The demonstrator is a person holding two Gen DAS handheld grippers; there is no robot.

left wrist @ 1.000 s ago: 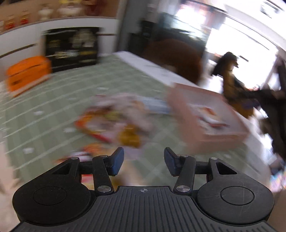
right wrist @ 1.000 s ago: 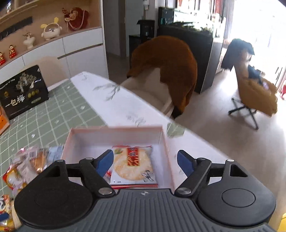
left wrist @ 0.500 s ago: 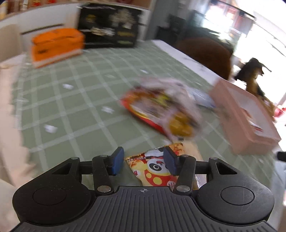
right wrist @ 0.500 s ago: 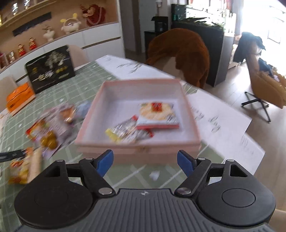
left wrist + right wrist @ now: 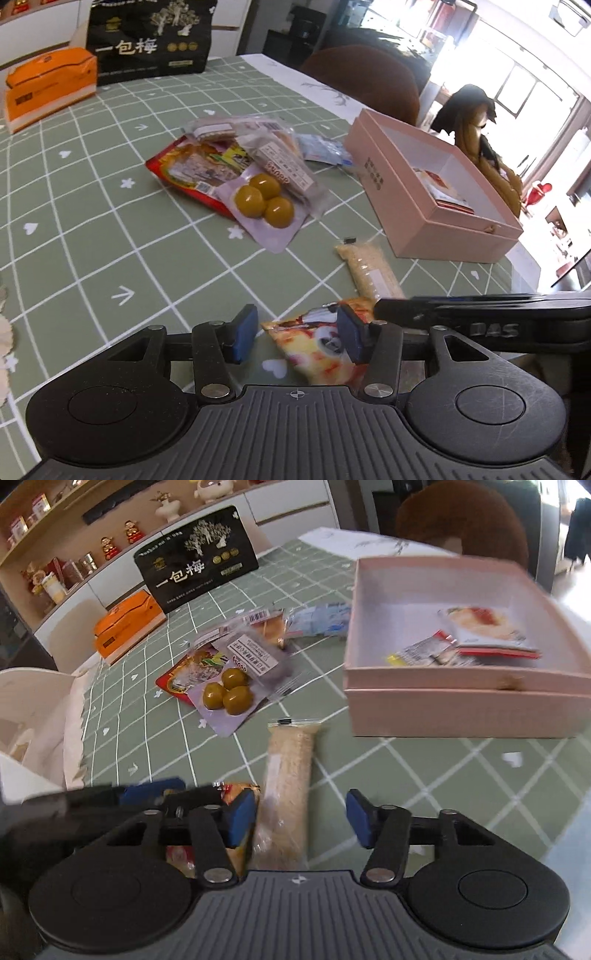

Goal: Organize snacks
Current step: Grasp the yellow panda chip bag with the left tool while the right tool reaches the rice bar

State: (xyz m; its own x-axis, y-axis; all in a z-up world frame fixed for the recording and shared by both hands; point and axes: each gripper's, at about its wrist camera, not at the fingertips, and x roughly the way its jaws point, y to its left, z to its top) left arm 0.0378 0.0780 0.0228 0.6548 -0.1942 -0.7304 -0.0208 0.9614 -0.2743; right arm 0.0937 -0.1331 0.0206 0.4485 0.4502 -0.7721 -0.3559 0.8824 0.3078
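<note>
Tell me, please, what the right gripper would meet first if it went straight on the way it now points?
Probably the long beige snack bar, lying on the tablecloth just inside the closing right gripper's left finger; the pads don't yet press it.

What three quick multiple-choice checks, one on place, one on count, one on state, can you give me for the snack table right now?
1. Where does the long pale rice bar lie?
A. in the pink box
B. on the green tablecloth, in front of the box
C. on the orange carton

2. How many green plums show in the clear packet?
A. two
B. three
C. five

3. How is the pink box?
A. open, with a few packets inside
B. shut with a lid
C. tipped on its side

Key:
1 B, the bar rests on the tablecloth between the right tool and the box.
2 B, three round plums sit together in the packet.
3 A, the top is off and wrappers lie on its floor.
</note>
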